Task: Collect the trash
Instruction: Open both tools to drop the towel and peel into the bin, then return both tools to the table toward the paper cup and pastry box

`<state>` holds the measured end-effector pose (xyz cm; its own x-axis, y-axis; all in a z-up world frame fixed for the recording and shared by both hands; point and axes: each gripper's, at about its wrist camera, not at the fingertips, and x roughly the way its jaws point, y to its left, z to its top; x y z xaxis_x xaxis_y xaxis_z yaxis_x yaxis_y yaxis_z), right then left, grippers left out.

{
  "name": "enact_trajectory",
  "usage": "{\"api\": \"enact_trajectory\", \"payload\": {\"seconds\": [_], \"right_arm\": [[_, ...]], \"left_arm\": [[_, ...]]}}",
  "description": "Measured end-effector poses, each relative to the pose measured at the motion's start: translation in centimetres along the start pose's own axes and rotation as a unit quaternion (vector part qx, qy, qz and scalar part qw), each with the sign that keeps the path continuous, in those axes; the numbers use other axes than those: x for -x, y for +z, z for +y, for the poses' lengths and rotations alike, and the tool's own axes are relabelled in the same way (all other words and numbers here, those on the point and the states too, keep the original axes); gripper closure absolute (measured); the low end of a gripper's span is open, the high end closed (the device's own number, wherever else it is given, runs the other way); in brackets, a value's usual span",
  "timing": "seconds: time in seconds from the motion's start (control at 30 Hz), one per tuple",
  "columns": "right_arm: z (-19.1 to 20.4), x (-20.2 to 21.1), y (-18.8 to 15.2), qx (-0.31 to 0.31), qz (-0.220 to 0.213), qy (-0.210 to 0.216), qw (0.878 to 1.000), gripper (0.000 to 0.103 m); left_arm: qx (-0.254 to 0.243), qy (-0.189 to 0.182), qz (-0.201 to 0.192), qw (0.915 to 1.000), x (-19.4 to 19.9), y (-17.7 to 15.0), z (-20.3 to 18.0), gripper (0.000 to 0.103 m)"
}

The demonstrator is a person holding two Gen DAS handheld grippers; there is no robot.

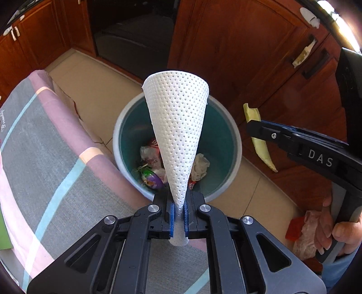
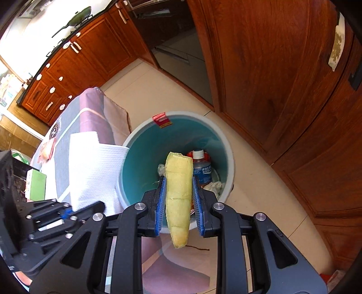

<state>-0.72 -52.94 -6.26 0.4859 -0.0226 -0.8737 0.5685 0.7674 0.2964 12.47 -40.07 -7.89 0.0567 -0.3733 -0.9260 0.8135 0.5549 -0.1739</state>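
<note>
Left cam sees what the right cam can't: a hand [image 1: 339, 230] gripping the right tool's handle, plus crumpled red and clear wrappers [image 1: 303, 233] on the floor beneath it. Right cam alone shows a capped bottle [image 2: 202, 167] standing in the bin [image 2: 144, 133], a red tag [image 2: 162, 120] on its far rim, a green box [image 2: 36, 184] on the table at left, and a pan [image 2: 79, 16] on the far counter.

Count: 1 bin, 2 tools, 1 paper towel, 1 peel, 1 bottle, several scraps in the bin bottom.

Left gripper [image 1: 179, 209]: blue pads nearly together, pinching the narrow end of a white dotted paper towel [image 1: 177, 126], which fans out over the bin mouth. Right gripper [image 2: 178, 199]: pads partly apart, pressed against both sides of a pale yellow peel [image 2: 178, 194], held upright over the bin's near rim. Bin sits on the tile floor just beside the cloth-covered table [image 2: 90, 108].
</note>
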Motion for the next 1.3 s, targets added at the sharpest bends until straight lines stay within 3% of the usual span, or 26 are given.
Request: {"api": "enact_trajectory", "payload": {"seconds": [0.13,0.2,0.23,0.27,0.77,0.97,1.07,1.2,1.3], "right_arm": [[-0.1,0.0,0.5,0.001,0.001,-0.008,1.0,0.081],[-0.1,-0.1,0.8,0.0,0.001,-0.01,1.0,0.081],[-0.1,-0.1,0.9,-0.001,0.001,-0.012,1.0,0.081],[-0.1,-0.3,1.0,-0.002,0.001,-0.014,1.0,0.081],[2.6,-2.2,1.3,0.018,0.021,-0.026,0.999,0.079],[4.3,-3.2,1.1,0.028,0.033,-0.028,0.999,0.079],[5.2,-3.3,1.0,0.033,0.033,-0.029,0.998,0.051],[6.1,-3.2,0.8,0.034,0.032,-0.033,0.998,0.027],[6.4,-3.3,0.6,0.028,0.042,-0.041,0.998,0.023]], "left_arm": [[-0.004,-0.012,0.007,0.9999,-1.7,1.0,-0.4,0.094],[-0.004,-0.014,0.009,0.9998,-2.2,1.4,-0.5,0.075],[-0.005,-0.011,0.007,0.9999,-2.1,1.3,-0.5,0.054],[-0.008,-0.006,0.0,1.0,-2.1,1.4,-0.6,0.044],[0.005,-0.007,-0.027,0.9996,0.3,-0.8,2.2,0.013],[0.033,-0.016,-0.029,0.9989,1.1,-1.9,4.2,0.008],[0.046,-0.019,-0.027,0.9984,1.4,-2.5,5.0,0.008],[0.056,-0.025,-0.03,0.9977,2.2,-3.4,5.9,0.008],[0.059,-0.026,-0.034,0.9973,2.7,-3.9,6.3,0.008]]}}
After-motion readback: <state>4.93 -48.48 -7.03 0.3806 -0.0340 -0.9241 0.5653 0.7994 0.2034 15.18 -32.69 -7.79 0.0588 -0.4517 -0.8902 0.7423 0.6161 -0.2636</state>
